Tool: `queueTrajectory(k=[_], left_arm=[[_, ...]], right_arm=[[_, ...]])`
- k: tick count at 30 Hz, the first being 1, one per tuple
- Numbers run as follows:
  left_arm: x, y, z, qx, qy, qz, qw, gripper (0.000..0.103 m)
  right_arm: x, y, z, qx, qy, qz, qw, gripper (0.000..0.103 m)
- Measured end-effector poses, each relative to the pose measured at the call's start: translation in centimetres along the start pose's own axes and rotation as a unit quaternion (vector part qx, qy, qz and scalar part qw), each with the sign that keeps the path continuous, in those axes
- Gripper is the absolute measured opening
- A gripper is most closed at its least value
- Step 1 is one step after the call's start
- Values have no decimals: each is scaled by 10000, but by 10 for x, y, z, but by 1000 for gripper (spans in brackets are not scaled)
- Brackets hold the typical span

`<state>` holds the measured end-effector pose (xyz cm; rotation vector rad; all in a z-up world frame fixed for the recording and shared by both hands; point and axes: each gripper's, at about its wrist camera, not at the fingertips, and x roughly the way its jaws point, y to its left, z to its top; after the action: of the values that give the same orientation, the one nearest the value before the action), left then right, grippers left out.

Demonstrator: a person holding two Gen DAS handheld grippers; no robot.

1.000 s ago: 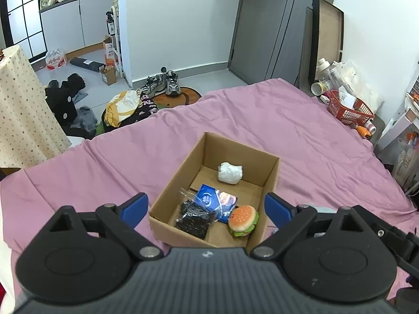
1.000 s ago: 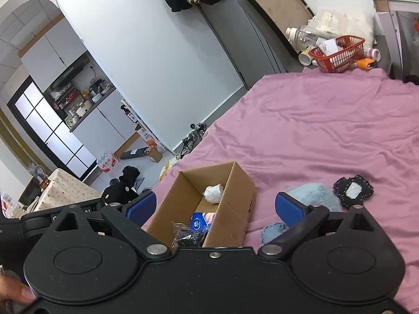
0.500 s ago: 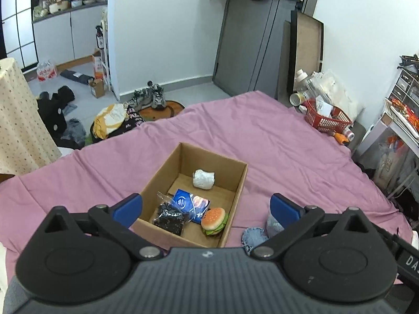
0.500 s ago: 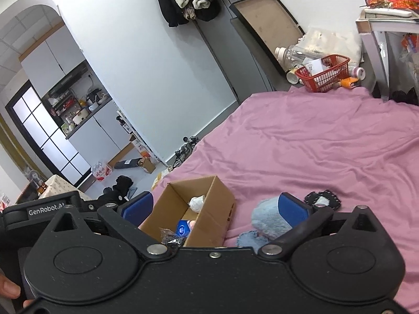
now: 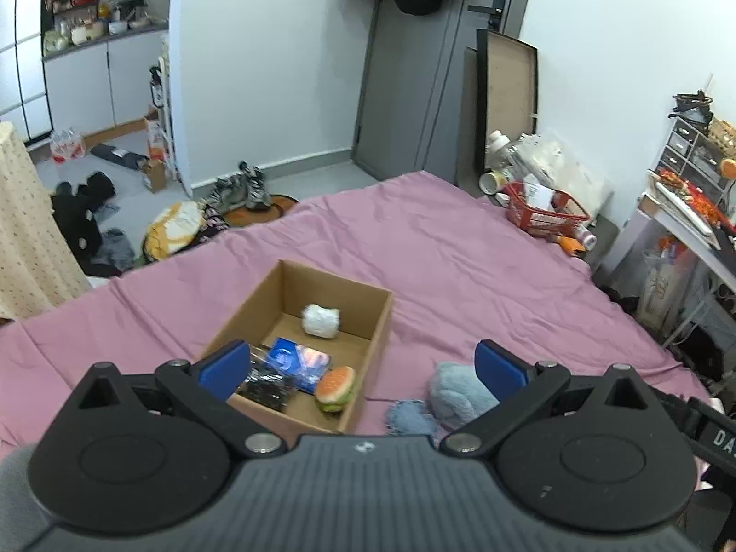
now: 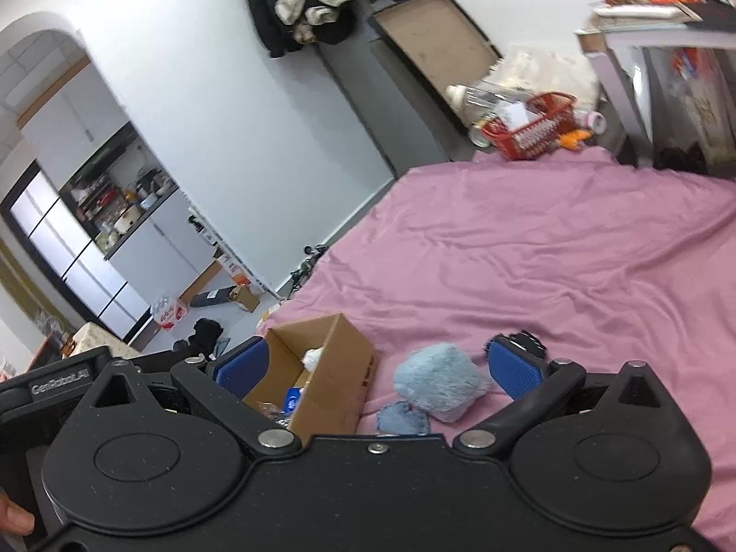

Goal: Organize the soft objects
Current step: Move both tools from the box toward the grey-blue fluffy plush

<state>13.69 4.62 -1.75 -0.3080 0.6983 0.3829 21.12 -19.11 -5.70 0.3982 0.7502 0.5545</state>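
An open cardboard box (image 5: 276, 294) (image 6: 340, 368) sits on the pink bedsheet (image 5: 437, 248). Inside it lie a white wad (image 5: 320, 320), a blue packet (image 5: 294, 361), a black mesh item in clear wrap (image 5: 267, 384) and a toy burger (image 5: 336, 388). Right of the box on the sheet lie a fluffy light-blue plush (image 5: 455, 395) (image 6: 437, 379), a denim patch (image 5: 409, 416) (image 6: 402, 416) and a black lacy piece (image 6: 524, 338). My left gripper (image 5: 363, 365) hangs open above and in front of the box. My right gripper (image 6: 377, 365) is open too, nothing between its pads.
A red basket (image 5: 545, 211) with clutter stands past the bed's far right corner beside a leaning framed board (image 5: 506, 96). A desk with drawers (image 5: 690, 211) is at the right. Shoes (image 5: 239, 188) and bags lie on the floor beyond the far left edge.
Both grippers have pulled back and risen from the box, which now looks smaller. The blue plush and denim patch have come into the left wrist view. Both grippers stay open and empty.
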Motion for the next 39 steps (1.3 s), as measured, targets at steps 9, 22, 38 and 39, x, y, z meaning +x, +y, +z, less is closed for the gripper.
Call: queueTrajectory(k=[9,22,38,39], left_arm=[[21,-22,-9,0,384,-278,9989,103],[68,-42,-21,99,648,-628,9959,103],[146,-73,-22,127,1122,-754,9907,95],[150,-76,-21,136,1153,-706,9907,95]], right_arm=[[-2,-40,6,568,-3,-125,9983,103],[22,-77,-1,1342,230,-451,9897,95],[67,-109,-8,2211,554,-711,9711,67],[70,-111,-7,2245,572,-749,9699,67]])
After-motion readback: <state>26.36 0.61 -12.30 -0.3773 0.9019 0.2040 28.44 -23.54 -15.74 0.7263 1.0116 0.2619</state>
